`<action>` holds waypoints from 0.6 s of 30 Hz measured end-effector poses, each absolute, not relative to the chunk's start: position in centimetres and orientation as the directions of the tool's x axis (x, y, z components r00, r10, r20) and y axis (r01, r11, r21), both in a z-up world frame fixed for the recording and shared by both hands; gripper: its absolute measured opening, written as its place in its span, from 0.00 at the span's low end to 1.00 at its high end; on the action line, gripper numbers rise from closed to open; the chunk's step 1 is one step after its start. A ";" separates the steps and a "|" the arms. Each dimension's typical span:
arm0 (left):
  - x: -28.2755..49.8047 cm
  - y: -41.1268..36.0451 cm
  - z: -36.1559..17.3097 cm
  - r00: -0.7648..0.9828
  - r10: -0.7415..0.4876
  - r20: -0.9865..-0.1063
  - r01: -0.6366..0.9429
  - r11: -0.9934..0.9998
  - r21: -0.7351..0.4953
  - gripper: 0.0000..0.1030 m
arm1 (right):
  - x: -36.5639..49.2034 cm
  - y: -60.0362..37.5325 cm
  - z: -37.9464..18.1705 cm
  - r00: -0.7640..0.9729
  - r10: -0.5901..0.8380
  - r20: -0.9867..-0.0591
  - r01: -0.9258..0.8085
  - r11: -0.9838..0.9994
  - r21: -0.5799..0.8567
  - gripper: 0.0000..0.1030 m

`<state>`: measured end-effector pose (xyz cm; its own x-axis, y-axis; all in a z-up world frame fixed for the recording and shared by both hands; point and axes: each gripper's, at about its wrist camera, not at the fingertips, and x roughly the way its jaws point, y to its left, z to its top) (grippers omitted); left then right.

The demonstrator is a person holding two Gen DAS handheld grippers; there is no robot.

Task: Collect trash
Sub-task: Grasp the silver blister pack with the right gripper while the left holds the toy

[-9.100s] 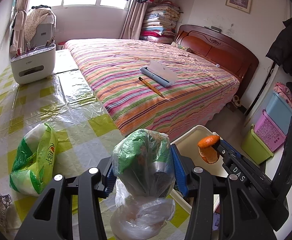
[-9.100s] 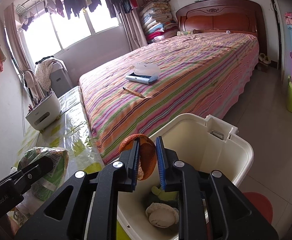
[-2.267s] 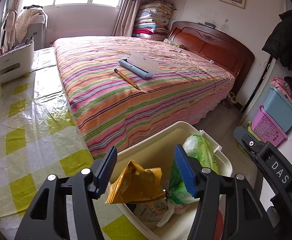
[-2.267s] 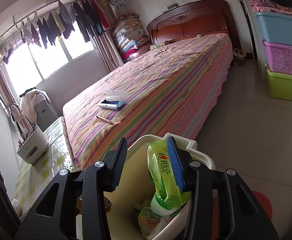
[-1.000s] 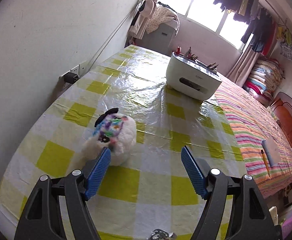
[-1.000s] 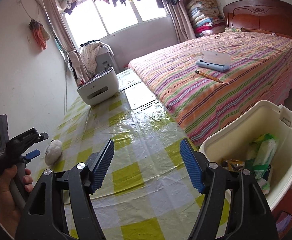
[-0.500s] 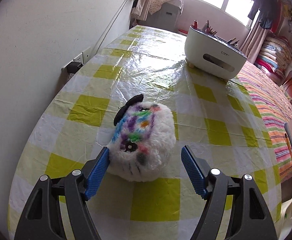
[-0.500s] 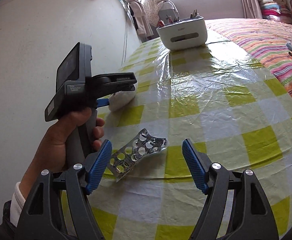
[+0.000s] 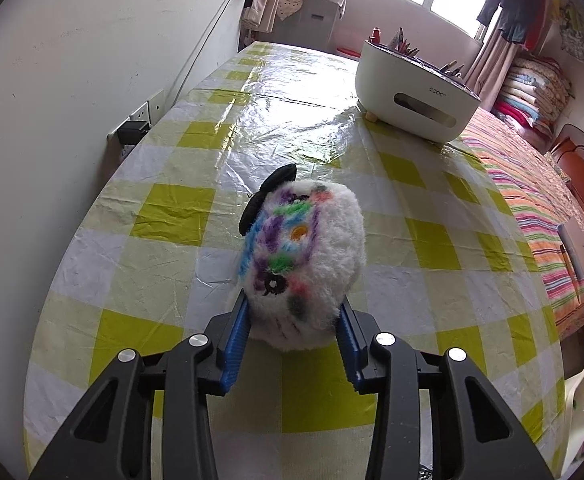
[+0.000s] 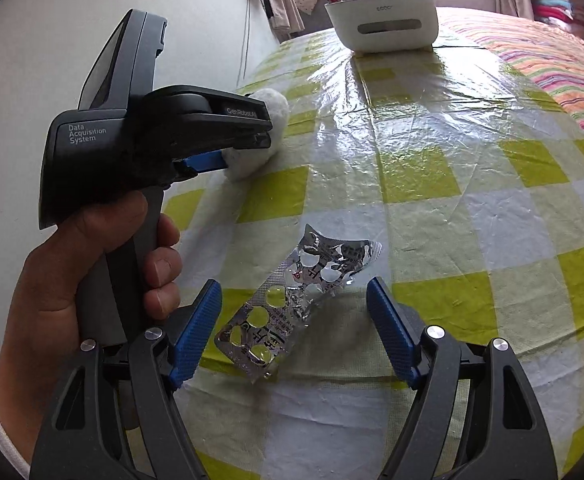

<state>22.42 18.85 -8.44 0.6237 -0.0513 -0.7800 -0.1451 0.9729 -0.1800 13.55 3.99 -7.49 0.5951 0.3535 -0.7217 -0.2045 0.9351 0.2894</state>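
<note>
A white fluffy plush ball (image 9: 304,264) with coloured patches and a black ear lies on the yellow-checked table (image 9: 432,240). My left gripper (image 9: 294,332) is closed on its near end, both blue pads pressing its sides. In the right wrist view the left gripper (image 10: 227,148) shows from the side, clamped on the plush ball (image 10: 259,148). A crumpled silver blister pack (image 10: 296,308) with a few yellow pills lies on the table between the open jaws of my right gripper (image 10: 294,340).
A white organiser box (image 9: 414,100) with pens stands at the far end of the table, also in the right wrist view (image 10: 384,20). A wall socket with a black plug (image 9: 133,130) is on the left wall. A striped bed (image 9: 552,216) lies right. A cream bin corner (image 9: 580,396) shows low right.
My left gripper has moved forward and closed on the plush ball. My right gripper has moved closer over the blister pack, still open.
</note>
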 end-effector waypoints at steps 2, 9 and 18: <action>22.1 18.9 -8.4 0.622 -0.057 -0.781 -0.140 0.973 -0.183 0.37 | 13.6 4.4 -7.6 0.608 0.312 -0.730 -0.206 0.950 0.234 0.59; 20.8 17.7 -8.4 0.625 -0.038 -0.780 -0.111 0.984 -0.136 0.37 | 14.5 2.3 -7.7 0.604 0.303 -0.737 -0.184 0.953 0.240 0.13; 19.6 15.9 -8.1 0.621 -0.111 -0.776 -0.042 0.984 -0.175 0.35 | 13.5 -1.9 -6.9 0.644 0.316 -0.696 -0.123 0.942 0.313 0.07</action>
